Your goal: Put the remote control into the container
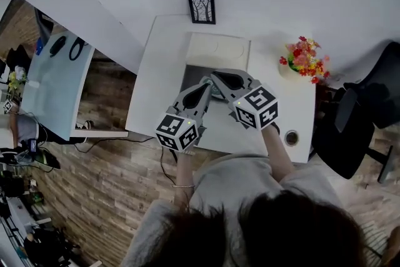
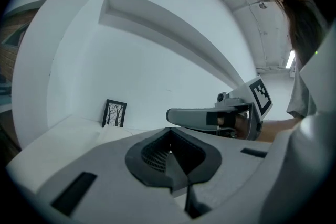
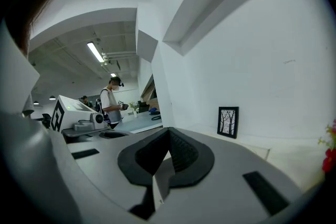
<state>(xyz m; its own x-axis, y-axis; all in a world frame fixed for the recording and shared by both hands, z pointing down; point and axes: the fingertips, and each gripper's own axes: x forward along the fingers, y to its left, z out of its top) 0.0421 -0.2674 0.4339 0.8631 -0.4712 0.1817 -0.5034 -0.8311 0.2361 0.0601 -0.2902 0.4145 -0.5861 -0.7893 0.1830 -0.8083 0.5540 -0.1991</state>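
Note:
On the white desk stands the container, a grey open box with a white lid lying behind it. Both grippers hover over it with their tips close together. My left gripper has its dark pads pressed together with nothing between them. My right gripper is shut and empty too, and the left gripper view shows it from the side as a level grey jaw. No remote control shows in any view; the grippers hide most of the box's inside.
A small framed tree picture leans on the wall behind the container. A pot of red flowers stands at the desk's right end, with a black chair beside it. A cable hole sits near the front right corner. A person stands far off.

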